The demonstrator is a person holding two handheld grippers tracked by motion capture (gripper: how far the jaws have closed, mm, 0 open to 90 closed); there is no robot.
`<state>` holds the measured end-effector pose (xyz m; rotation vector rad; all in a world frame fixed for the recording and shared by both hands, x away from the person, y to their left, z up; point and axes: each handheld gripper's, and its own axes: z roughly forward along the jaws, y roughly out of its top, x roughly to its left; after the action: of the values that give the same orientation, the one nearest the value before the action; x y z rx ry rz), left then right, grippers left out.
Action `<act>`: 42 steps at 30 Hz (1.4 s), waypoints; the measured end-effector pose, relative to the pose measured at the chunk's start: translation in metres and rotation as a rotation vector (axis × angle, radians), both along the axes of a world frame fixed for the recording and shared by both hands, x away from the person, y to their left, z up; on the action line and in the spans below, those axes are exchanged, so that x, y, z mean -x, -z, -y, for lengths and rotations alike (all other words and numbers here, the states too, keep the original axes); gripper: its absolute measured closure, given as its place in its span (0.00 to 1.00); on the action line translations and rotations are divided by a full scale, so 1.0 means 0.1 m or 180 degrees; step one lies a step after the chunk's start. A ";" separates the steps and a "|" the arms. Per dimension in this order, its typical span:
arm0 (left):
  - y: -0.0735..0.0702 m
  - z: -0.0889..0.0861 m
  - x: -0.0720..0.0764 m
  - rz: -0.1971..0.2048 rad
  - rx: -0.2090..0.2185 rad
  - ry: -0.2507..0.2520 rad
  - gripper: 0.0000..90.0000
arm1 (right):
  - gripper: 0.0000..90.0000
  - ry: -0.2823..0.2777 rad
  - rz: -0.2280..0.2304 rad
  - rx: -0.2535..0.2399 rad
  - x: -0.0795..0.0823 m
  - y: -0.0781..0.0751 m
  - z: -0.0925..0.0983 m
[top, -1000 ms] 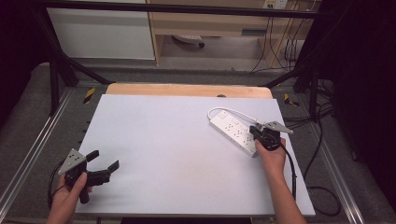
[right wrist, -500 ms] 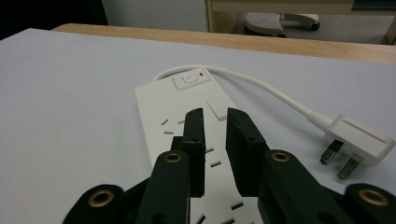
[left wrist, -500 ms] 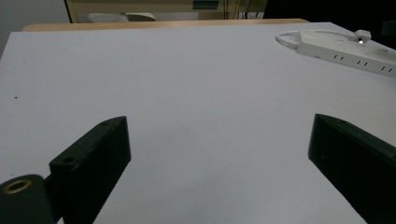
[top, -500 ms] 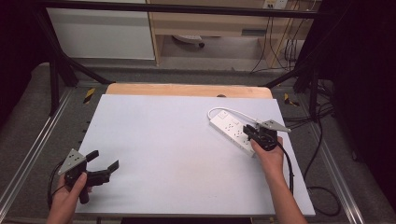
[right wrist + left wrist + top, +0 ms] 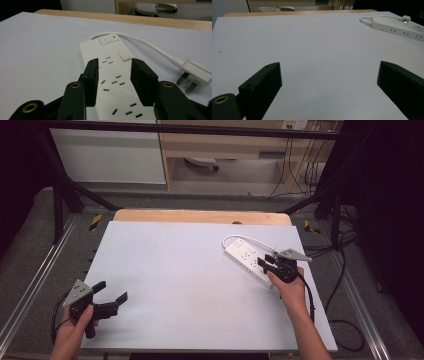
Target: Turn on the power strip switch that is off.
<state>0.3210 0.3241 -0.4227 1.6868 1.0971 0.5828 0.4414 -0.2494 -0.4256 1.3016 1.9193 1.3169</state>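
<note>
Strip [image 5: 248, 260]: white, flat on table [image 5: 175, 285], far right side, cord looped to plug [image 5: 196, 72] beside it. Right gripper [image 5: 266, 263] over strip's near end, jaws just opening, spread above the sockets, gripping nothing. Left gripper [image 5: 111, 296] at near left, released wide, well apart from strip.

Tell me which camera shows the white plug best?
The right gripper view: the plug lies close, with its metal pins showing. The left gripper view shows it small and far off. In the high view the gripper covers that spot, so I can't pick it out.
</note>
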 end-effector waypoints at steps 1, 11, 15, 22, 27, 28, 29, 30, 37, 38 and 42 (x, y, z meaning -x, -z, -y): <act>0.00 0.00 0.00 0.0000 0.0000 0.0000 0.07 | 0.60 -0.0012 -0.0010 -0.0002 0.00 0.00 0.00; 0.00 0.00 0.00 -0.0004 0.0001 0.0002 0.07 | 0.38 -0.0019 -0.0069 -0.0033 0.03 -0.06 0.00; 0.00 0.00 0.00 -0.0004 0.0002 0.0000 0.07 | 0.33 -0.0050 -0.0068 0.0004 0.05 -0.09 -0.01; 0.00 0.01 0.00 -0.0008 0.0000 -0.0008 0.07 | 0.27 -0.0099 -0.0076 0.0032 0.09 -0.13 -0.02; 0.00 0.01 0.00 -0.0010 0.0000 -0.0007 0.07 | 0.22 -0.0103 -0.0070 0.0030 0.12 -0.16 -0.01; 0.00 0.01 0.00 -0.0011 -0.0002 -0.0006 0.07 | 0.20 -0.0114 -0.0080 0.0024 0.12 -0.16 -0.01; 0.00 0.01 0.00 -0.0011 -0.0002 -0.0005 0.07 | 0.19 -0.0123 -0.0092 0.0026 0.13 -0.16 -0.01; 0.00 0.01 0.00 -0.0012 -0.0003 -0.0005 0.07 | 0.17 -0.0130 -0.0107 0.0023 0.13 -0.16 -0.02; 0.00 0.01 0.00 -0.0004 -0.0006 0.0002 0.07 | 0.11 -0.0132 -0.0117 -0.0018 0.16 -0.19 -0.01; 0.00 0.01 0.00 -0.0009 -0.0009 0.0003 0.07 | 0.10 -0.0132 -0.0120 -0.0023 0.17 -0.20 -0.01; 0.00 0.01 0.00 -0.0010 -0.0008 0.0001 0.07 | 0.09 -0.0147 -0.0112 -0.0031 0.19 -0.21 0.00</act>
<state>0.3206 0.3229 -0.4227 1.6905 1.0989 0.5818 0.4226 -0.2491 -0.4045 1.3005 1.9804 1.3357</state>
